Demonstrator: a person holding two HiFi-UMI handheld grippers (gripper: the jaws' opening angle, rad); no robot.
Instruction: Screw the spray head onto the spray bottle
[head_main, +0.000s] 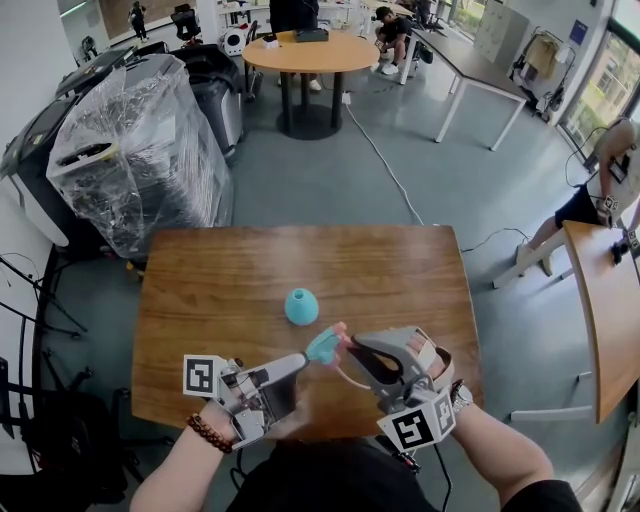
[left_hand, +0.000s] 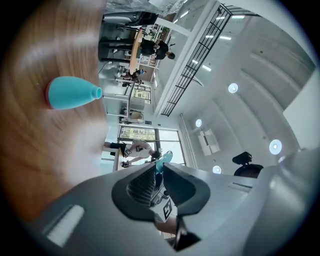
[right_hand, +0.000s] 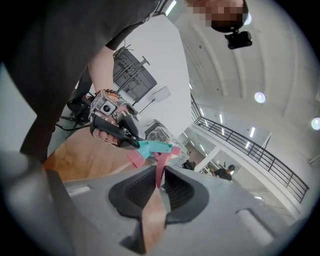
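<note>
A teal spray bottle (head_main: 301, 306) stands upright and capless in the middle of the wooden table (head_main: 220, 290); it also shows in the left gripper view, upper left (left_hand: 72, 93). The spray head (head_main: 324, 346), teal with a pink trigger and collar, hangs above the table's near edge between both grippers. My left gripper (head_main: 311, 352) is shut on its teal body (right_hand: 152, 146); a teal bit shows between its tips (left_hand: 159, 170). My right gripper (head_main: 347, 346) is shut on the pink trigger (right_hand: 160, 167). A thin dip tube (head_main: 347, 379) curls below the head.
A plastic-wrapped machine (head_main: 140, 150) stands beyond the table's far left corner. A second wooden table (head_main: 605, 310) lies to the right, with a person (head_main: 600, 190) beside it. A round table (head_main: 310, 52) and seated people are far back.
</note>
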